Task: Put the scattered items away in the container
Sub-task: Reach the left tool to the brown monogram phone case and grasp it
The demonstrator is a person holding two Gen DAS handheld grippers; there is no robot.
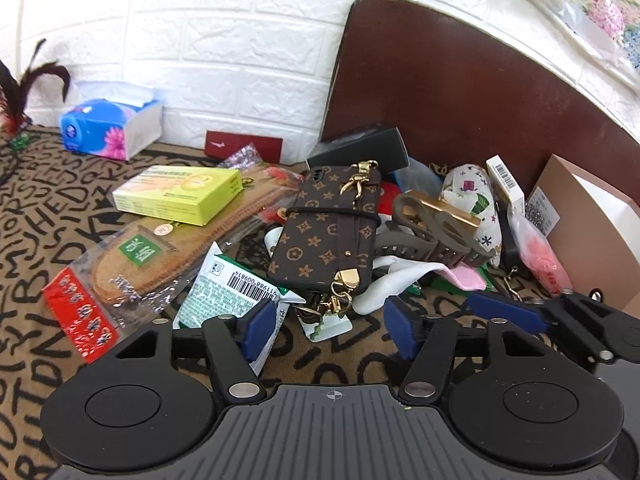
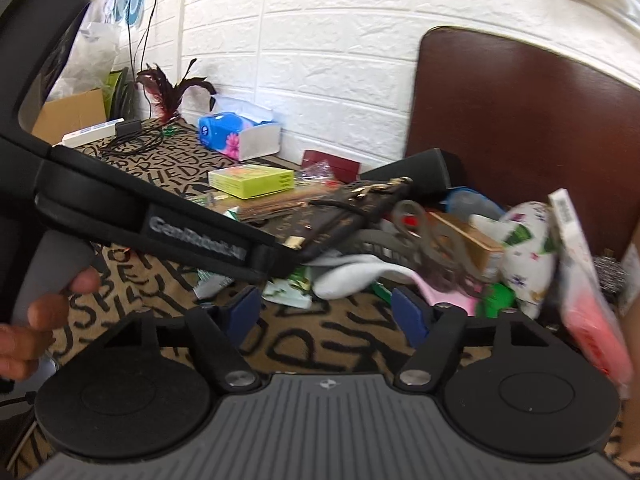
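Note:
A heap of items lies on the letter-print cloth (image 1: 40, 208): a brown monogram phone case (image 1: 328, 232) with gold clasps, a grey hair claw (image 1: 432, 228), a yellow-green box (image 1: 180, 194), a packed insole (image 1: 160, 256), a green-white packet (image 1: 228, 292), a floral pouch (image 1: 476, 200) and a pink packet (image 1: 540, 256). My left gripper (image 1: 330, 328) stands open at the heap's near edge, its pads around the case's key clasps without pressing. My right gripper (image 2: 326, 316) is open over bare cloth in front of a white cloth (image 2: 352, 272) and the hair claw (image 2: 432, 240). A pinkish box (image 1: 580, 216) with a white inside stands at far right.
A brown rounded board (image 1: 440, 80) leans on the white brick wall behind the heap. A blue tissue box (image 1: 108, 124), a red box (image 1: 244, 146) and a black box (image 1: 360, 144) sit along the wall. A person's hand (image 2: 40, 312) holds the left gripper's handle.

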